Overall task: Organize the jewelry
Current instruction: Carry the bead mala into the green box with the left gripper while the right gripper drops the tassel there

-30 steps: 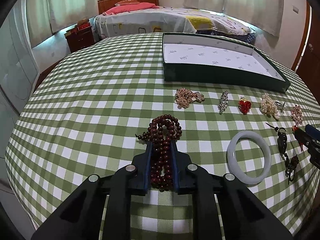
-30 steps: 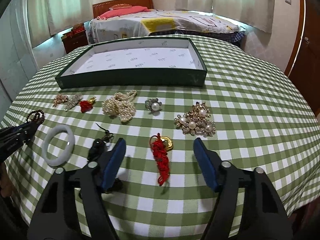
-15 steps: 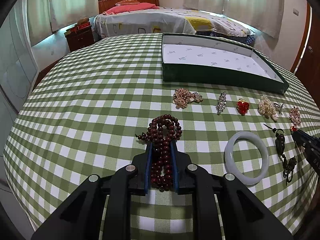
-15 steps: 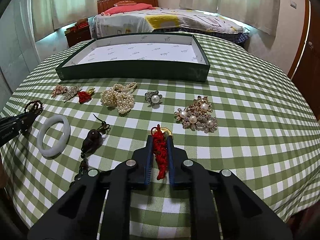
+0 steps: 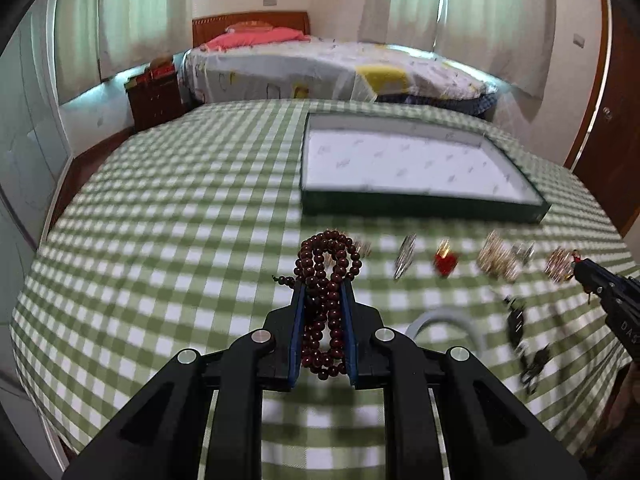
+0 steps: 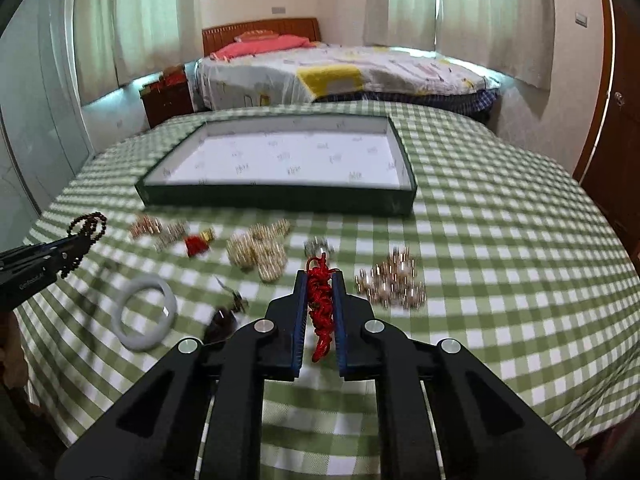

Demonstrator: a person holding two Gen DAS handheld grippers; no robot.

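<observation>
1. Left hand-held gripper point(image 5: 322, 288) clamps beads point(image 5: 326, 280) above the surface point(image 5: 160, 240).
2. Right hand-held gripper point(image 6: 319, 280) clamps red knot point(image 6: 320, 304).
3. Tray point(image 6: 280, 200) at 12 o'clock; bangle point(image 6: 144, 312) at 9.

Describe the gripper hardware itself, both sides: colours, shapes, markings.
The left gripper and right gripper match: matte black angular linkage arms, round silver pivot bolts, flat blue pads lining the fingers. White lettering marks each body's side, too blurred to read. No cables or sleeves visible.
</observation>
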